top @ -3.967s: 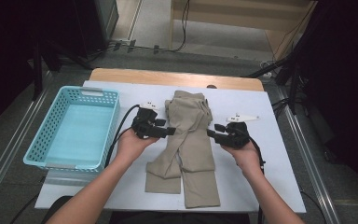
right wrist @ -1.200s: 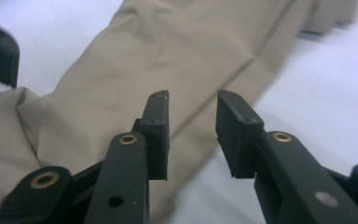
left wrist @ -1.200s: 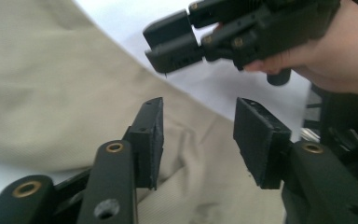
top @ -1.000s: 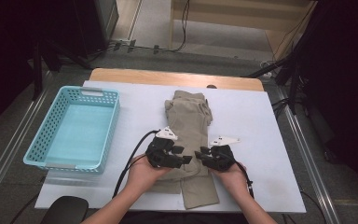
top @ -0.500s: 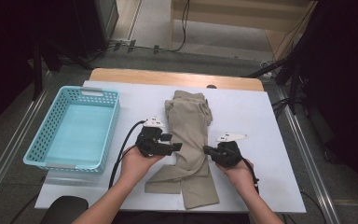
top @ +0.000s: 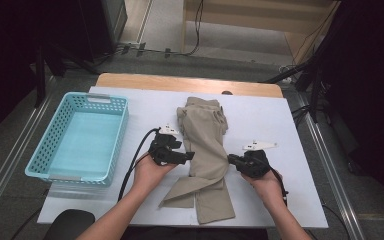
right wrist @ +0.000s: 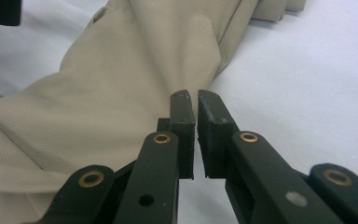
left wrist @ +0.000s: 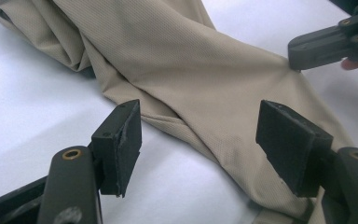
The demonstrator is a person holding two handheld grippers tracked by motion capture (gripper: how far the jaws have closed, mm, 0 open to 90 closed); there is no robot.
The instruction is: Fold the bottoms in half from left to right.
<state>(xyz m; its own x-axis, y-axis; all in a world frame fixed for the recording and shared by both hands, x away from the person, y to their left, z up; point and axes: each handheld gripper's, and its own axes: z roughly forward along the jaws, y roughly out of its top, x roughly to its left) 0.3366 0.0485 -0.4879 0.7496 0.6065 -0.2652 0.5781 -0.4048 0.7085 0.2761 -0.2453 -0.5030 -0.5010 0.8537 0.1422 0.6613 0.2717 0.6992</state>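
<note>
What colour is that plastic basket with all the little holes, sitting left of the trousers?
The perforated plastic basket is light turquoise blue, clearest in the high view.

— How's the light in the high view?

— Bright and even on the white table (top: 280, 120), as if from overhead; the floor and room past its edges fall off into near black. The picture is a little soft, with no glare.

— Shadows?

— Short and faint, just under the tan trousers (top: 205, 145) and the blue basket (top: 80, 145).

— And the gripper views?

— The cloth weave is crisp mid-frame. The tabletop washes out to pale blue-white, and the far corners go soft.
</note>
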